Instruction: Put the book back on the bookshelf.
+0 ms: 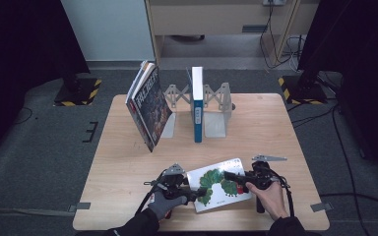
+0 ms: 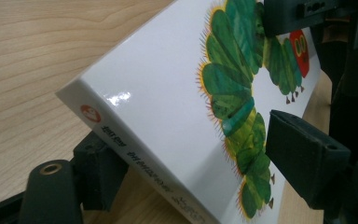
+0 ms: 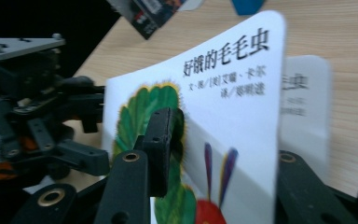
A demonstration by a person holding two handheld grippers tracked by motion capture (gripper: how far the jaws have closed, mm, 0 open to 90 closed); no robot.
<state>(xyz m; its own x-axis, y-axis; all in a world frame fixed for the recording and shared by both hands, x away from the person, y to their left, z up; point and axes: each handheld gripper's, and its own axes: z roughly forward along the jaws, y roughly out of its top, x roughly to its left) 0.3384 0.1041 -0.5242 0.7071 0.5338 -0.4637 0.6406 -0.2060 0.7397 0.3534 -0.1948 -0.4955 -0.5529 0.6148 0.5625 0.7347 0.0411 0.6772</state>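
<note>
Three books share the wooden table (image 1: 275, 123): one white caterpillar picture book (image 1: 219, 184) at lower centre, one dark-covered book (image 1: 147, 105) and one blue-spined book (image 1: 197, 103) propped among three grey bookends (image 1: 216, 105) at upper centre. The left gripper (image 1: 194, 192) clamps the picture book's spine edge. The right gripper (image 1: 236, 178) straddles its cover, jaws apart.

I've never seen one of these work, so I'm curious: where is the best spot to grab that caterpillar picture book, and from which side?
Probably by its edges. The caterpillar book is thin, flat and glossy, so jaws need one pad above the cover and one beneath. The left gripper comes in at the spine end, the right gripper from the opposite side, so the two ends are supported above the table.
</note>
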